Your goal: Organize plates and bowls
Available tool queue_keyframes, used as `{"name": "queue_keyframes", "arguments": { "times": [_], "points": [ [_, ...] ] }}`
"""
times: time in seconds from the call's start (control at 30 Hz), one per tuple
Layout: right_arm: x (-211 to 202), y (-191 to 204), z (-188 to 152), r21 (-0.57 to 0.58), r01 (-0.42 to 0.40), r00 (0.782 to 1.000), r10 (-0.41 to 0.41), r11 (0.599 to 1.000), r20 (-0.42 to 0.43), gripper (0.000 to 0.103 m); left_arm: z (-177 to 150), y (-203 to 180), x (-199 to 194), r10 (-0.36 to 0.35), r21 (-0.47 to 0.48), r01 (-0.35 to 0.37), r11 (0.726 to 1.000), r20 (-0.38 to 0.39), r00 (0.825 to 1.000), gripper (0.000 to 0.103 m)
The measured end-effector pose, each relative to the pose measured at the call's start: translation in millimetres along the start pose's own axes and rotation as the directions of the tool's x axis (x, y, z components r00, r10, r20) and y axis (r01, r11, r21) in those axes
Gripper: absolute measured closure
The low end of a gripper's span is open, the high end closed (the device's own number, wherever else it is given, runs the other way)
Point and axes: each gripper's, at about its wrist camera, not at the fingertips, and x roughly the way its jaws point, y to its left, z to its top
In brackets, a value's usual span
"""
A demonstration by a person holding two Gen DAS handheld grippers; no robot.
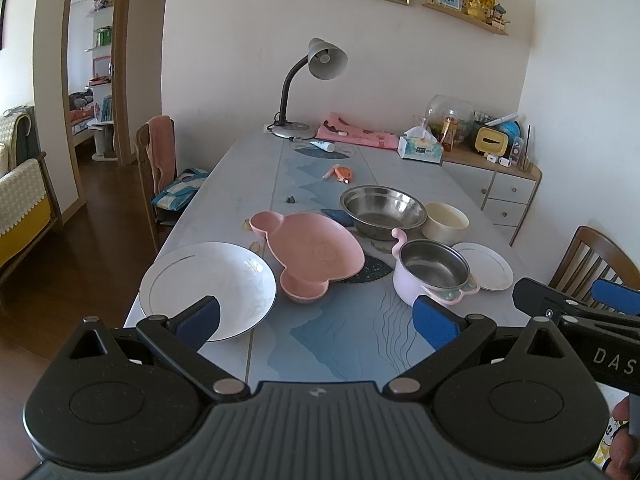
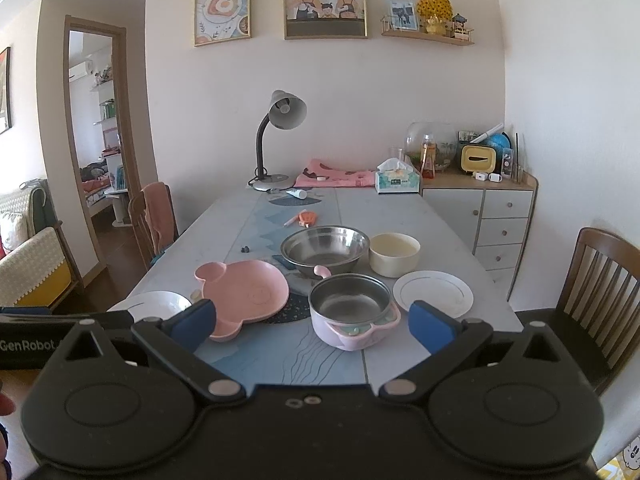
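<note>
While both grippers hang above the near edge of the table, nothing is held:
Big white plate (image 1: 208, 290): it lies flat at the near left corner of the table, just beside the pink plate
Pink plate (image 1: 310, 256): animal-shaped with ear compartments, it lies in the middle, and its near ear is close to the rim of the big white plate
Pink bowl with steel insert (image 2: 350, 310): it stands right of the pink plate, with a small handle at the back and a flat handle at the front
Large steel bowl (image 2: 325, 250): it stands behind the pink bowl, empty
Cream bowl (image 2: 394, 254): it stands just right of the large steel bowl
Small white plate (image 2: 434, 292): it lies flat at the right, near the pink bowl and in front of the cream bowl
Left gripper (image 1: 316, 320): the blue-padded fingers are spread wide, over the near table edge, and touch no dish
Right gripper (image 2: 312, 326): the fingers are spread wide too, empty, with the pink bowl seen between them
Table (image 2: 400, 216): grey top with a blue patterned runner
Desk lamp (image 2: 280, 120): it stands at the far end, by the wall
Tissue box (image 2: 397, 181): far right corner of the table
Wooden chair (image 2: 596, 280): at the right side of the table
</note>
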Motion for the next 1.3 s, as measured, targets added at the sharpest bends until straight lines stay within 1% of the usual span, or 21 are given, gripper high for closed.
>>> {"name": "queue_keyframes", "arguments": {
  "times": [0.57, 0.67, 1.3],
  "points": [
    [-3.4, 7.3, 5.1, -0.015, 0.004, 1.0, -0.004, 1.0, 0.02, 0.0, 1.2, 3.9, -2.2, -0.005, -0.008, 0.006, 1.0, 0.014, 1.0, 0.0],
    [-3.8, 8.5, 5.9, -0.021, 0.006, 1.0, -0.005, 1.0, 0.028, 0.0, 0.6, 4.6, -4.3, -0.003, -0.01, 0.003, 1.0, 0.029, 1.0, 0.0],
    [3.4, 13.1, 5.9, -0.031, -0.016, 0.999, 0.017, 0.999, 0.033, 0.0, 3.0, 10.5, -7.2, 0.02, -0.026, -0.019, 1.0, 0.047, 0.999, 0.0]
  ]
}}
